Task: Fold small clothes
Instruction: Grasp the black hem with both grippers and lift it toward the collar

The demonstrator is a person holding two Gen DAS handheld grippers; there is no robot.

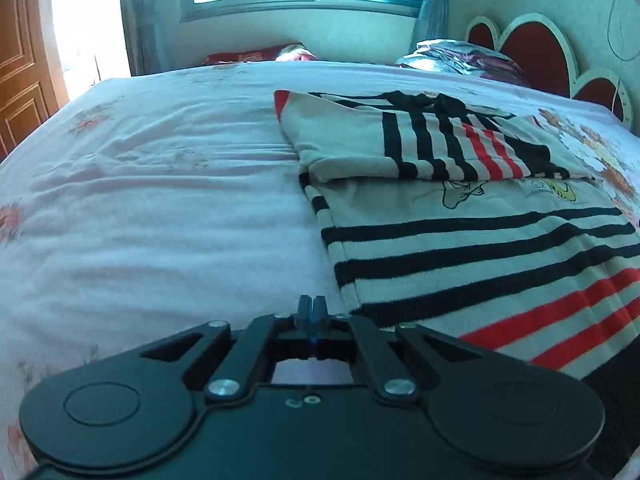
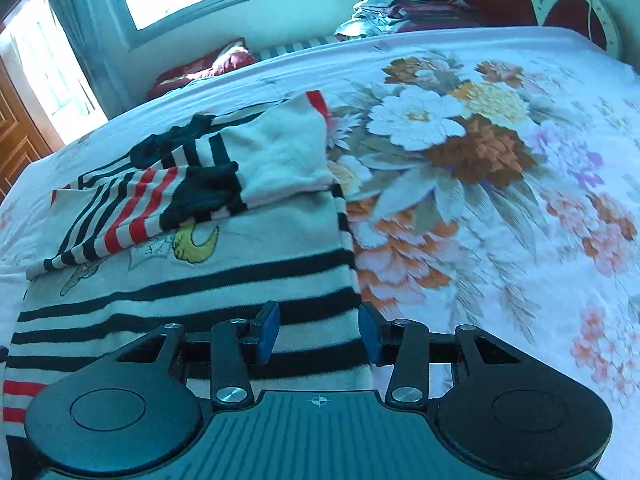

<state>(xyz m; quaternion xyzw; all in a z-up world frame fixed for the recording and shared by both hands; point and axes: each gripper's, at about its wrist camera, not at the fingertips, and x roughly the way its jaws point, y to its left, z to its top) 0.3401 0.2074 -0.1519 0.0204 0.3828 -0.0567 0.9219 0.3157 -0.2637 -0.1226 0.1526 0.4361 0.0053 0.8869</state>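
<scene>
A small cream sweater [image 1: 480,248] with black and red stripes and a cartoon print lies flat on the bed. Its sleeves [image 1: 360,140] are folded in across the chest. My left gripper [image 1: 313,304] is shut with nothing between its fingers, just left of the sweater's lower left edge, over bare sheet. In the right wrist view the sweater [image 2: 180,292] fills the left half, with its folded sleeve [image 2: 280,152] on top. My right gripper [image 2: 318,328] stands open over the sweater's lower right edge, and its blue pads [image 2: 268,332] hold nothing.
The bed sheet [image 1: 160,200] is pale pink on the left and bears a large flower print [image 2: 480,160] on the right. A stack of folded bedding [image 1: 460,56] sits by the red headboard [image 1: 532,52]. A red pillow [image 2: 200,68] lies under the window, and a wooden door [image 1: 20,80] stands far left.
</scene>
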